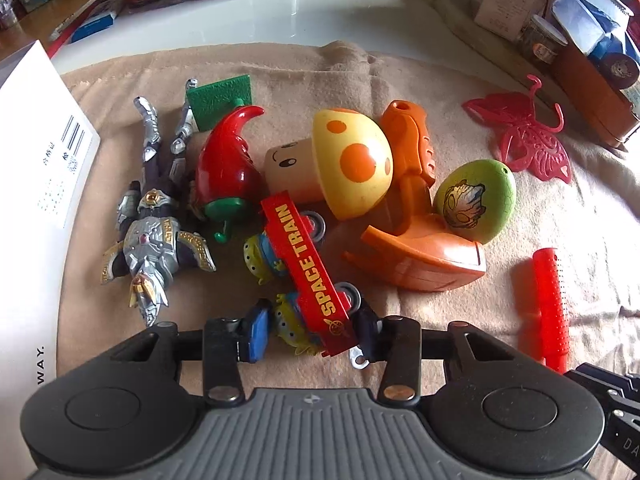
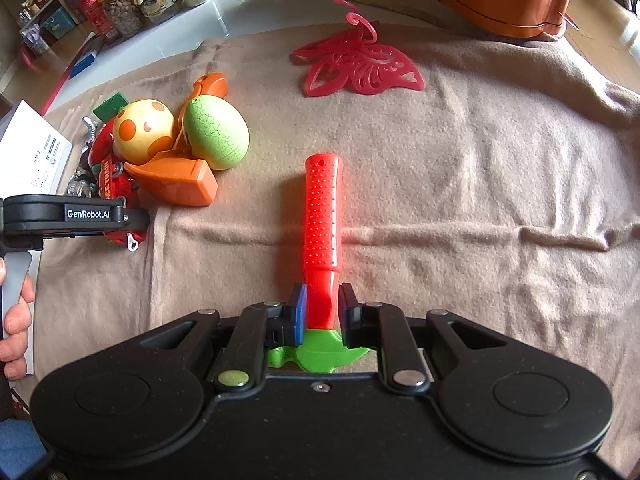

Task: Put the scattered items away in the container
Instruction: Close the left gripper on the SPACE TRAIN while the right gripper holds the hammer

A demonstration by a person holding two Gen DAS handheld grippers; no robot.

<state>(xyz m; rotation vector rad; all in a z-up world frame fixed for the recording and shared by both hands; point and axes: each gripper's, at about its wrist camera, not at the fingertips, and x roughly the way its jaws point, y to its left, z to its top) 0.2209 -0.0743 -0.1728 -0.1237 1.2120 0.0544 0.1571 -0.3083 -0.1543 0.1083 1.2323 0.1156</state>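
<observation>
Down on the beige blanket (image 2: pixel 460 184), the right gripper (image 2: pixel 323 312) is clamped on the neck of a red toy hammer (image 2: pixel 321 216), whose dotted handle points away from the camera and whose green head (image 2: pixel 320 354) lies beneath the jaws. Over at the pile of toys, the left gripper (image 1: pixel 310 334) brackets the near end of a red toy train (image 1: pixel 308 264) lettered SPACE TRAIN in yellow, with little green alien figures (image 1: pixel 264 256) along its side; whether its blue pads press on the train I cannot tell. Behind it lie a yellow mushroom toy (image 1: pixel 352 160) with orange spots, a green egg (image 1: pixel 474 204), a red chili toy (image 1: pixel 228 164) and a silver armoured figure (image 1: pixel 150 240). A pink butterfly (image 2: pixel 360 68) sits well apart.
</observation>
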